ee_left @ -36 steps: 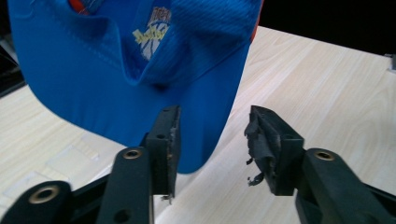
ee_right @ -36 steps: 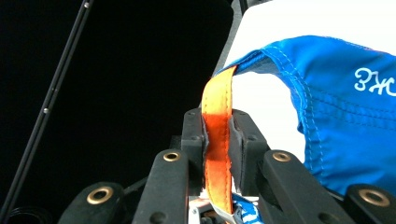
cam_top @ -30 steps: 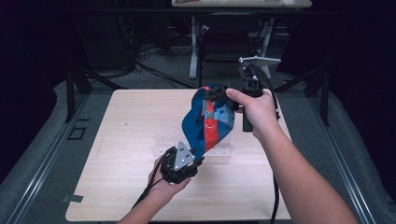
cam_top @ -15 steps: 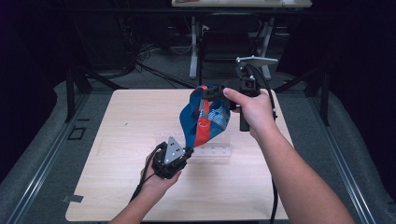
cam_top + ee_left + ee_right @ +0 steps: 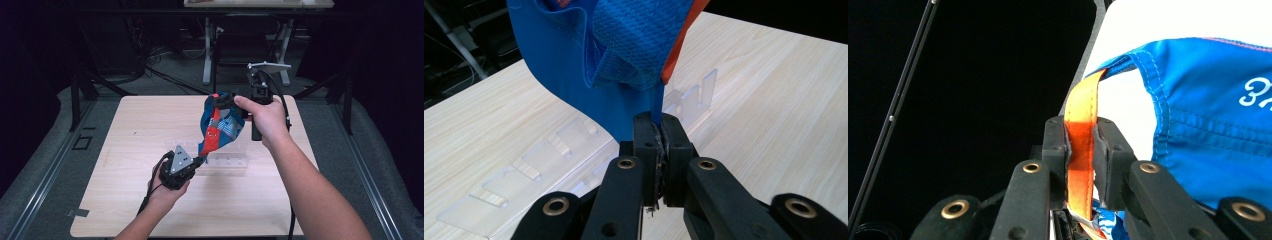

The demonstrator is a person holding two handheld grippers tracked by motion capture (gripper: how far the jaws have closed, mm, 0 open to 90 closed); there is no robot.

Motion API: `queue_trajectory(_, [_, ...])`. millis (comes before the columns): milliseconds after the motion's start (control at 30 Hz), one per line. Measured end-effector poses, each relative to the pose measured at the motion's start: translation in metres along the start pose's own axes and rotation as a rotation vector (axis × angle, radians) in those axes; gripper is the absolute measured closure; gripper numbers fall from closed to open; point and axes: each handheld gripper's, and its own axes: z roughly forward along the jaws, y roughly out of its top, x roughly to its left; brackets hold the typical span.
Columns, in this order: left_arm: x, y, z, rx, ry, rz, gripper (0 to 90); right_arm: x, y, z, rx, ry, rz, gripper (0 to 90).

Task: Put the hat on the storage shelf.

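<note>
- The left gripper (image 5: 658, 131) has just been closing its jaws and now pinches the lower blue edge of the blue bag (image 5: 220, 127), which hangs right above its tips.
- The right gripper (image 5: 1082, 137) clenches the bag's orange strap (image 5: 1082, 145); the blue cloth spreads to its right.
- A clear slotted rack (image 5: 549, 160) lies on the counter (image 5: 130, 130) just beyond the left gripper, under the bag.

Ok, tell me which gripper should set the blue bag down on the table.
Probably the left gripper: it is clamped on the blue bag's lower edge, low over the table. The right gripper pinches the orange strap higher up.
</note>
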Motion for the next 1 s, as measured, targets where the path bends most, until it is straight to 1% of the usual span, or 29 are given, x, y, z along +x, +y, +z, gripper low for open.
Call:
queue_trajectory(133, [0.002, -0.003, 0.002, 0.000, -0.002, -0.014, 88.5, -0.003, 0.000, 0.004, 0.004, -0.001, 0.002, 77.4])
queue_trajectory(267, [0.005, -0.009, 0.005, 0.001, -0.007, -0.021, 88.5, -0.006, 0.000, 0.009, 0.009, -0.004, 0.009, 77.4])
queue_trajectory(333, [0.006, -0.010, 0.005, 0.005, -0.011, -0.017, 88.5, -0.008, 0.000, 0.011, 0.011, 0.001, 0.009, 77.4])
queue_trajectory(367, [0.006, -0.011, 0.005, 0.005, -0.013, -0.027, 88.5, -0.009, 0.000, 0.013, 0.013, 0.000, 0.011, 77.4])
queue_trajectory(400, [0.006, -0.012, 0.005, 0.006, -0.011, -0.025, 88.5, -0.010, 0.000, 0.015, 0.012, -0.001, 0.018, 77.4])
queue_trajectory(533, [0.006, -0.016, 0.007, 0.009, -0.013, -0.030, 88.5, -0.013, -0.001, 0.021, 0.022, -0.001, 0.018, 77.4])
queue_trajectory(700, [0.007, -0.018, 0.008, 0.008, -0.014, -0.035, 88.5, -0.016, -0.001, 0.024, 0.022, -0.004, 0.025, 77.3])
queue_trajectory(833, [0.009, -0.020, 0.009, 0.008, -0.014, -0.038, 88.5, -0.019, -0.002, 0.026, 0.027, -0.011, 0.021, 77.2])
queue_trajectory(867, [0.009, -0.020, 0.009, 0.011, -0.013, -0.039, 88.5, -0.021, -0.002, 0.027, 0.026, -0.008, 0.030, 77.2])
queue_trajectory(933, [0.010, -0.022, 0.009, 0.014, -0.015, -0.040, 88.5, -0.022, -0.002, 0.029, 0.024, -0.011, 0.033, 77.1])
queue_trajectory(1000, [0.012, -0.025, 0.010, 0.019, -0.016, -0.052, 88.4, -0.025, -0.003, 0.030, 0.023, -0.013, 0.037, 76.1])
